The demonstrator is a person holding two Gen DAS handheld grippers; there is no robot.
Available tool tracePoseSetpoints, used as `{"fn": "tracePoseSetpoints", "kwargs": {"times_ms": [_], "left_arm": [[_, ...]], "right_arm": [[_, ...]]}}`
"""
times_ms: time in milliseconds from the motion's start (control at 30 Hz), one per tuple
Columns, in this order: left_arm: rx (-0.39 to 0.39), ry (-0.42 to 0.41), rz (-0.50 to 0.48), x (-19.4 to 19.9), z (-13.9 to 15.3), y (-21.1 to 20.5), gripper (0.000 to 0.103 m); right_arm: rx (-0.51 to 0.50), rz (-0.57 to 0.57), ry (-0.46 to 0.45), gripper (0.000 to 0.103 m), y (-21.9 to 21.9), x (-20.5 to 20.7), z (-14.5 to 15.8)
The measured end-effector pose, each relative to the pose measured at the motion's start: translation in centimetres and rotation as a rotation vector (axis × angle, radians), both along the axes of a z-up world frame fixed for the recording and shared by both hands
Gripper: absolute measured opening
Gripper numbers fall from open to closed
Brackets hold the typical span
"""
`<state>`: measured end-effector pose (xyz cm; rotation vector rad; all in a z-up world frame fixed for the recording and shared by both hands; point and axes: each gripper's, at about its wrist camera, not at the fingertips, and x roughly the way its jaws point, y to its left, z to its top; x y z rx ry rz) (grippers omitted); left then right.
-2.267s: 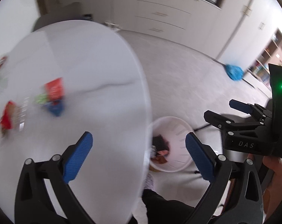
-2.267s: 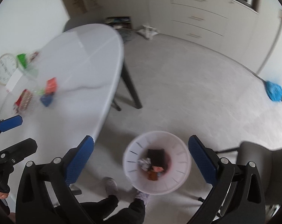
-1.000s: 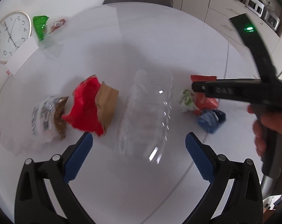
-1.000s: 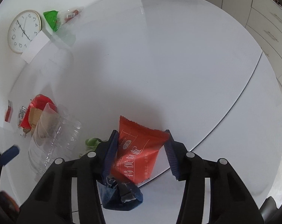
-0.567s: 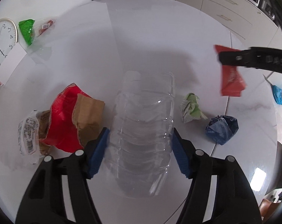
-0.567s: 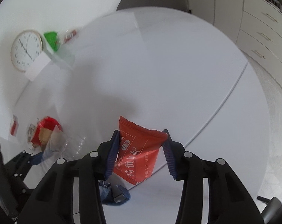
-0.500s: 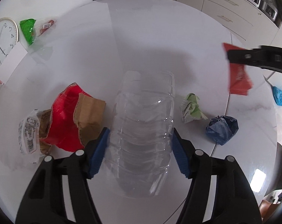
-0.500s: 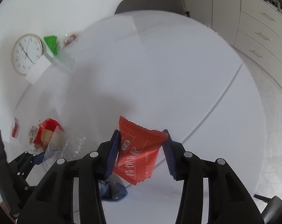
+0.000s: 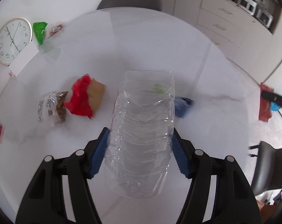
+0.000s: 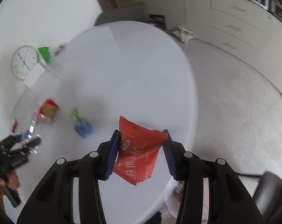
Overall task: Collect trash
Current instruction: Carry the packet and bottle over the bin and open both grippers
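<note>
Since a second ago, the left tool (image 9: 140, 152) has been closed in on the clear plastic bottle (image 9: 142, 130), which is now clamped and lifted off the tabletop (image 9: 141, 43). The red snack packet (image 10: 140, 149) is kept pinched in the right tool (image 10: 141, 154) and has been carried out past the tabletop's right edge (blue wad (image 10: 83, 127) and green scrap (image 10: 76, 113) are left near the middle).

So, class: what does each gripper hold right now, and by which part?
The left gripper clamps the clear plastic bottle across its ribbed sides. The right gripper pinches the red snack wrapper by its two side edges.
</note>
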<state>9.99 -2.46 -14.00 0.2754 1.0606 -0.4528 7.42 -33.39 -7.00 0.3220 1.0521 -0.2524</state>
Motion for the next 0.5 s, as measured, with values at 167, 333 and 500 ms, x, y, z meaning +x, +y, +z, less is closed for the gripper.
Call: {"fn": "tracePoseSetpoints", "kwargs": {"times_ms": [167,333,500], "left_arm": [[-0.039,0.020,-0.101,-5.0,1.3,-2.8,0.063],[-0.035,0.041,-0.249,-10.3,1.3,-8.0,0.063],[-0.034,0.071,-0.381,-13.9,0.8,-13.3,0.063]], "right_arm": [[-0.005,-0.103,0.086,0.047,-2.6,-7.8,-2.3],[0.041,-0.191,0.196,0.051,-5.3,-13.6,-8.4],[0.041,-0.280,0.273,0.086,-7.6,-16.7,-12.0]]}}
